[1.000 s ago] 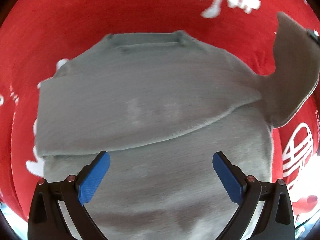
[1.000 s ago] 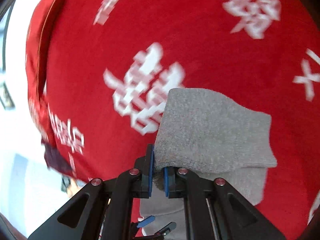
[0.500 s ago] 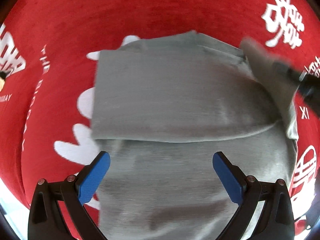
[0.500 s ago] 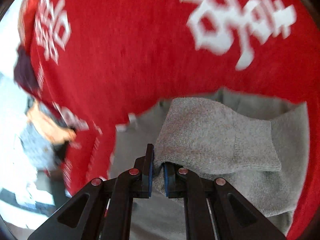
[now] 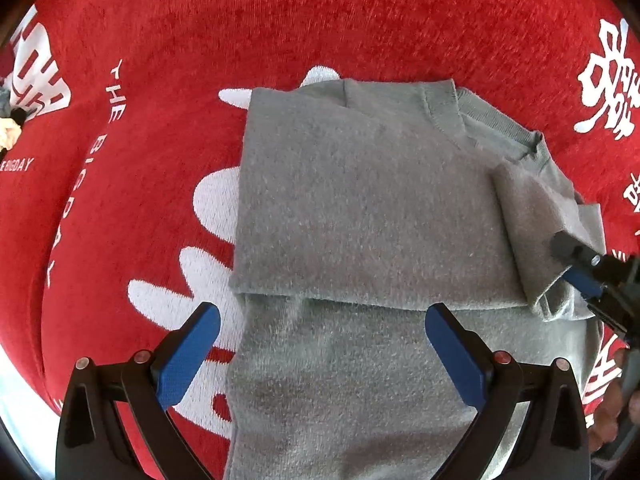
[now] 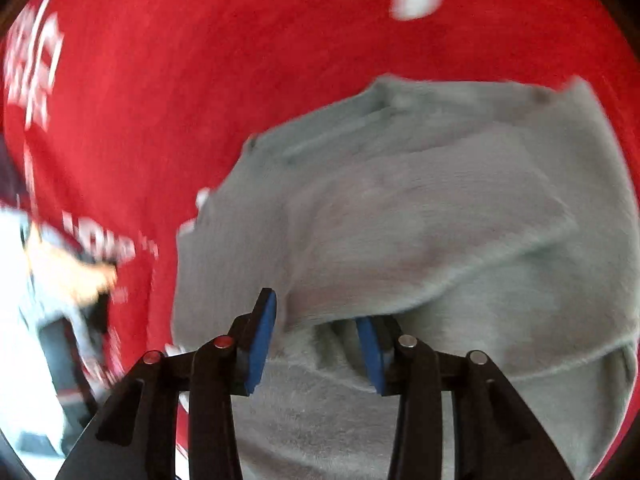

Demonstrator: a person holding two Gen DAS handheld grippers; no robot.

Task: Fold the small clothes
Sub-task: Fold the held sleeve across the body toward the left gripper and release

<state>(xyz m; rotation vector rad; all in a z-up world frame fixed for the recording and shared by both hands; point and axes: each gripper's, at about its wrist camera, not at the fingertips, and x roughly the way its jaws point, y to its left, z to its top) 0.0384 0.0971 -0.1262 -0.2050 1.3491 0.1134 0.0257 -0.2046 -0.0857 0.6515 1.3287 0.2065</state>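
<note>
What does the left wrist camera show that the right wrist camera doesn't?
Only the left wrist view: the left gripper open above the grey knitted sweater, the ribbed neckband, and the right gripper's tip at the folded sleeve.
Only the right wrist view: the right gripper, jaws opening, sleeve fabric loose between them.
Both: the sweater on the red printed cloth.

A grey sweater [image 5: 360, 208] of soft, fuzzy knit cloth, matt, with a ribbed collar, lies on a red cloth [image 5: 280, 20] — a short-piled, towel-like fabric with flat white printed lettering. Over the sweater's near edge, the left gripper [image 5: 320, 344] has matt black plastic arms, blue rubbery-looking pads [image 5: 188, 356] and small shiny metal rivets — the right gripper [image 6: 316, 344] looks the same.
</note>
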